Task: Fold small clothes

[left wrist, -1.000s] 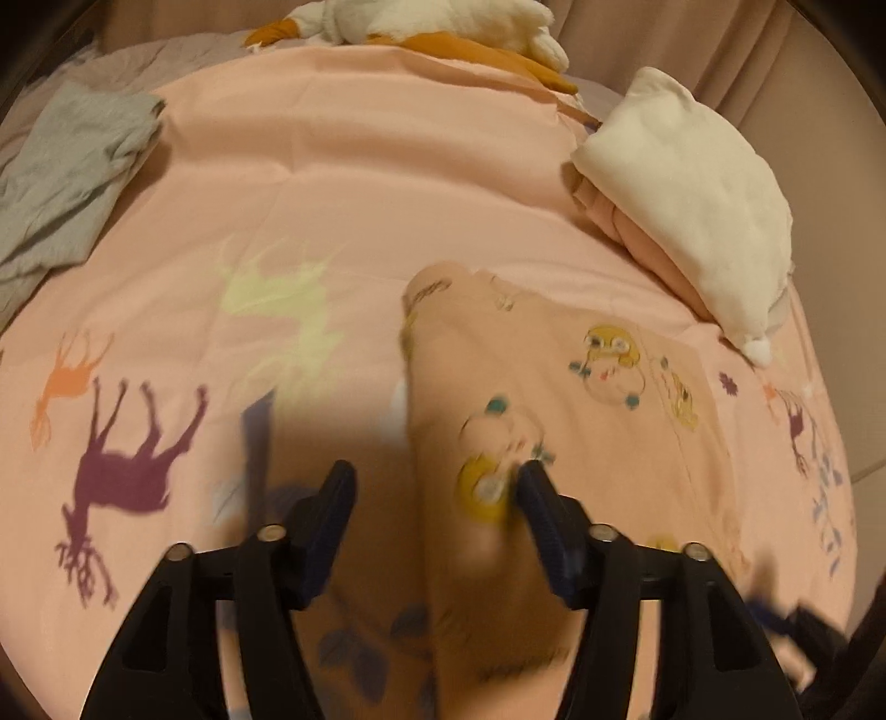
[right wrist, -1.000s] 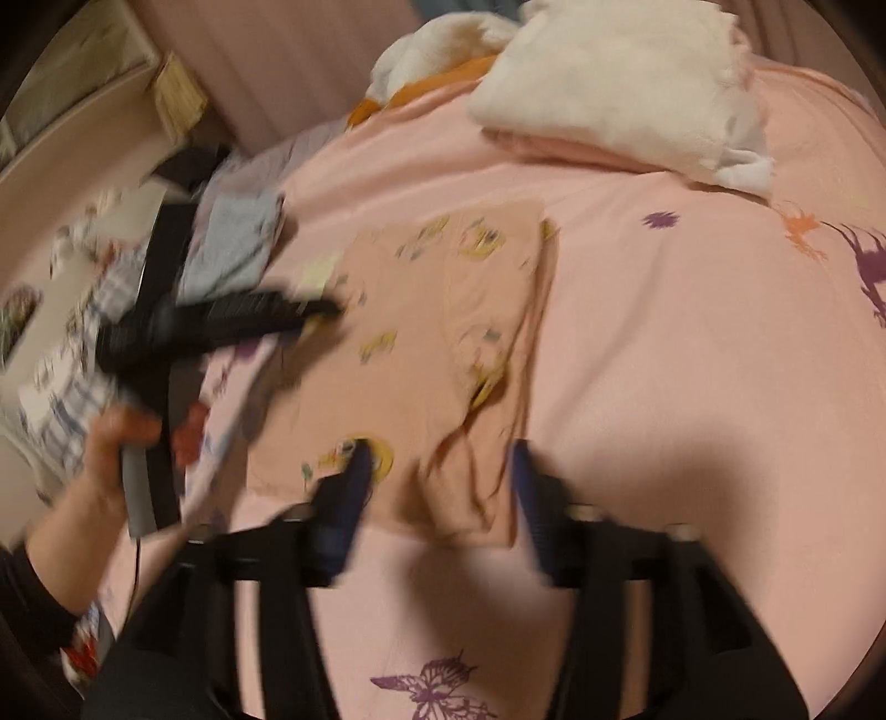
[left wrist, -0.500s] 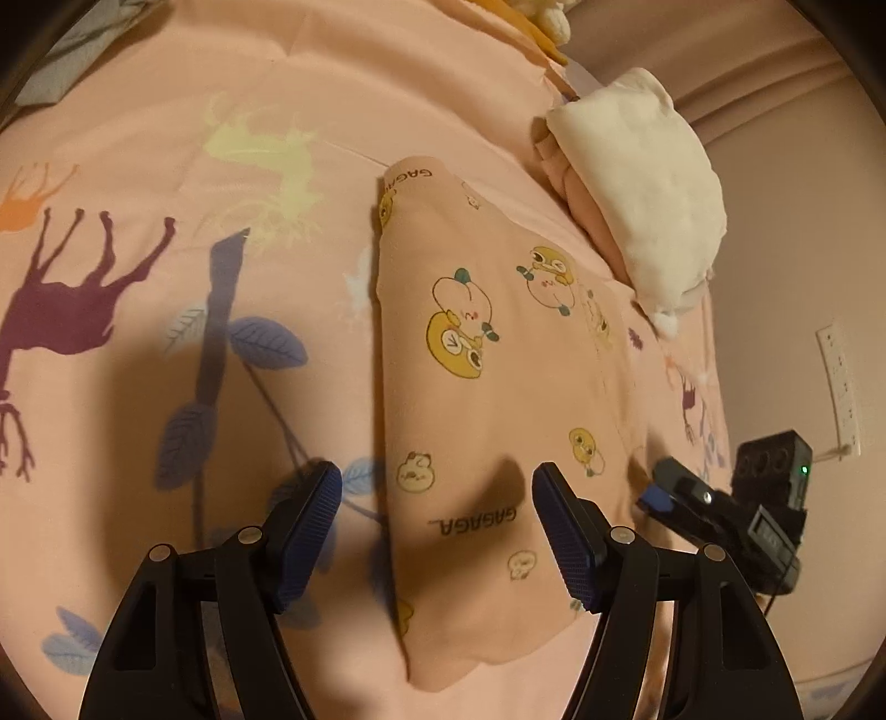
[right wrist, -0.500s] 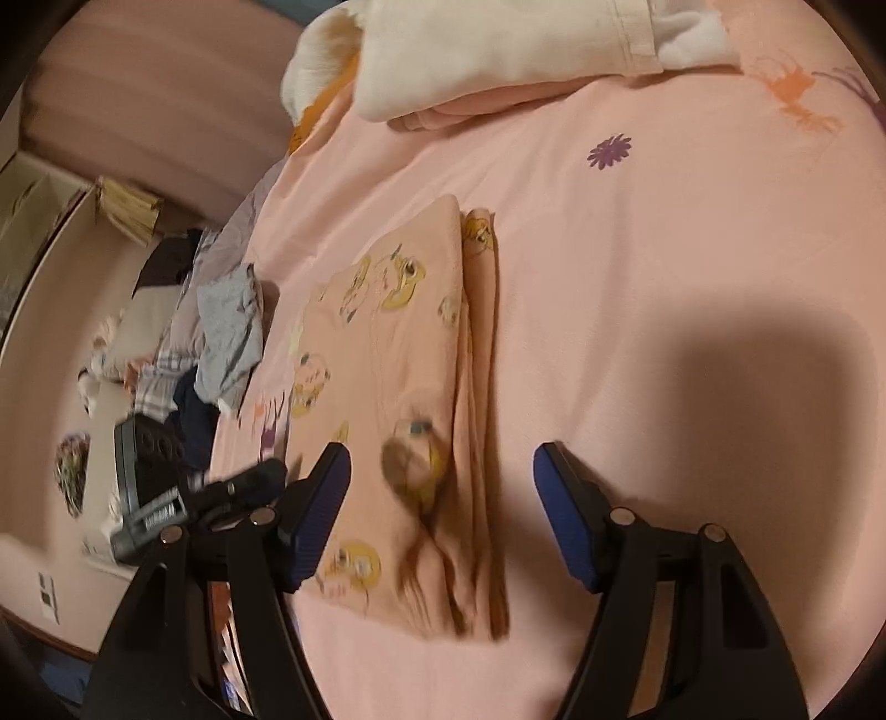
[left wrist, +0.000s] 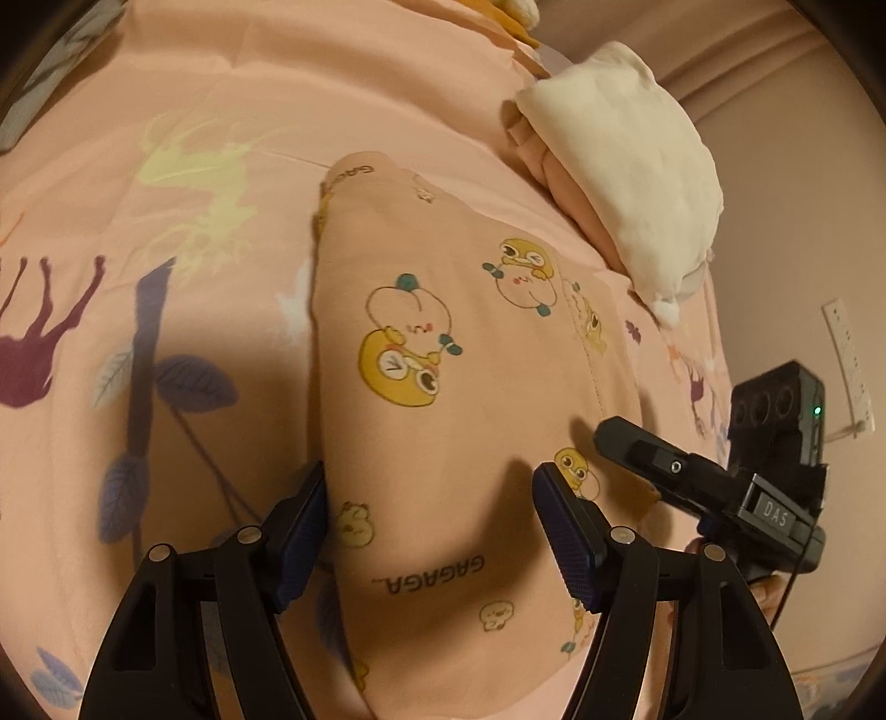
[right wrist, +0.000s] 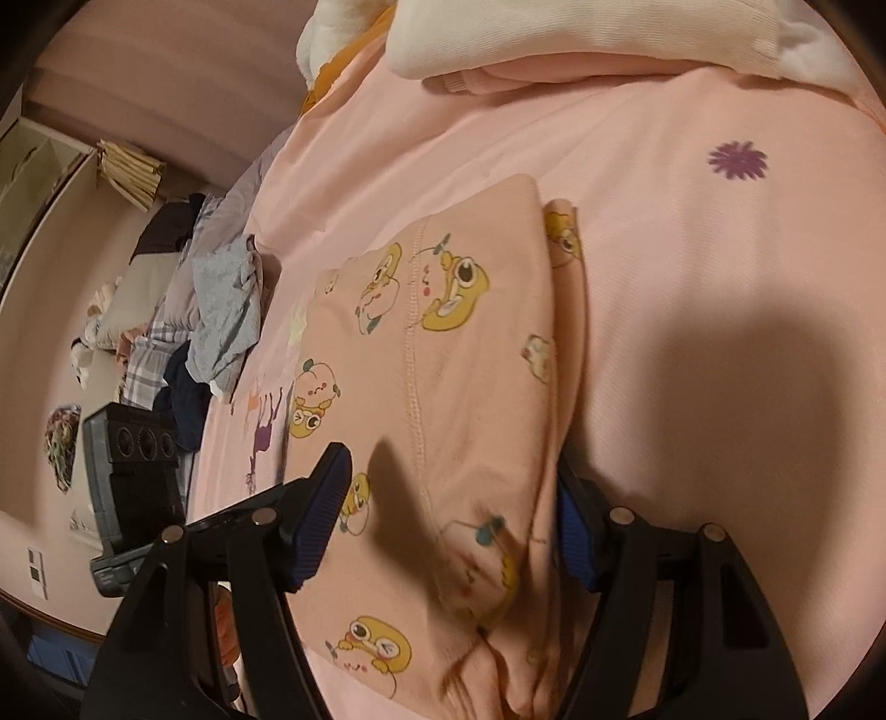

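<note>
A peach garment (left wrist: pixel 459 343) printed with yellow cartoon animals lies folded lengthwise on the pink bedsheet (left wrist: pixel 232 111). My left gripper (left wrist: pixel 432 482) hangs open over its near end. Its left finger sits at the garment's left edge and its right finger is above the cloth. In the right wrist view the garment (right wrist: pixel 443 343) shows a stitched seam and a doubled right edge. My right gripper (right wrist: pixel 451 471) is open and straddles that end, gripping no cloth. A finger (left wrist: pixel 642 446) of the right gripper shows at the right of the left wrist view.
A stack of folded white and pink clothes (left wrist: pixel 626 160) sits at the bed's far right, also in the right wrist view (right wrist: pixel 581 39). A loose pile of grey and plaid clothes (right wrist: pixel 221 310) lies at the far edge. A wall outlet (left wrist: pixel 847 354) is beyond the bed.
Both grippers have tipped downward and closed in on the garment. It now lies as a narrow, flat, lengthwise fold. The right gripper has slid over to its doubled edge.
</note>
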`<state>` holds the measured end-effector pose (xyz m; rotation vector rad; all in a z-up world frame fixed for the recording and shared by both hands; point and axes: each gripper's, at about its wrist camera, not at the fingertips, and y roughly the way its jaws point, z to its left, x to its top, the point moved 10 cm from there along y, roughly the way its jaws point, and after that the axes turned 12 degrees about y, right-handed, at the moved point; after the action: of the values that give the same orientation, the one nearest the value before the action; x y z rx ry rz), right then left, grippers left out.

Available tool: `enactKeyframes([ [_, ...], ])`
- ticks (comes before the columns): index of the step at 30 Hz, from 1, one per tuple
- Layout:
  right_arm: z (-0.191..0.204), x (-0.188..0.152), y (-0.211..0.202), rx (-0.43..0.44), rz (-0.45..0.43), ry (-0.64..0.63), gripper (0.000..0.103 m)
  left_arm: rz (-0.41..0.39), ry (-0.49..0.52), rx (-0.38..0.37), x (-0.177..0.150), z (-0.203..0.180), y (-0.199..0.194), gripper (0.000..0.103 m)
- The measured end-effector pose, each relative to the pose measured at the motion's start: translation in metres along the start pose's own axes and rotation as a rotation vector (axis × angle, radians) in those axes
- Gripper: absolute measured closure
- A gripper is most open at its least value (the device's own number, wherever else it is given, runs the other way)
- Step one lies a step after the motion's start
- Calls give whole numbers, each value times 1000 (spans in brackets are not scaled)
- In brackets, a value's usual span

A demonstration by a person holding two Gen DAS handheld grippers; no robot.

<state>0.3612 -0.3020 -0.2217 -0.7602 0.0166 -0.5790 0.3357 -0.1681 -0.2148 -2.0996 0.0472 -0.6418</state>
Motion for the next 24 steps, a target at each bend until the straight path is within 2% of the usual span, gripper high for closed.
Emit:
enactKeyframes([
  [24, 2, 20, 15, -6, -30, -18, 44, -19, -50, -27, 11, 5, 10, 33],
])
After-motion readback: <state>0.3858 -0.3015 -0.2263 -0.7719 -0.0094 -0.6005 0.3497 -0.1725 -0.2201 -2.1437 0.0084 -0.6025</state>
